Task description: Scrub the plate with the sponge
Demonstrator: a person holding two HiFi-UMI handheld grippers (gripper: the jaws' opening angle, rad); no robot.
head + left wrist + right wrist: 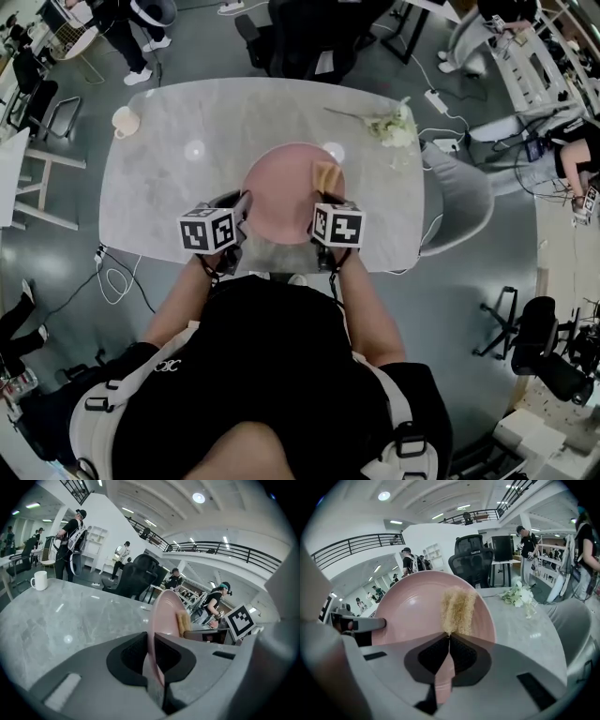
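Person's torso in black, foreground of the head view; both forearms reach toward a marble table (169, 178).

Item 1: left gripper (151, 641), jaws clamped on the near-left rim of the pink plate (281, 202). The plate is held tilted, its face turned toward the other hand.

Item 2: right gripper (449, 641), jaws pinched almost together on the yellow sponge (458, 609).

Sponge: long axis runs straight out from the jaws, pressed flat against the plate's right side, near the rim.

Plate lies directly ahead of the right gripper. Its bare face extends leftward toward the left gripper, so the scrubbing stroke likely travels that way.
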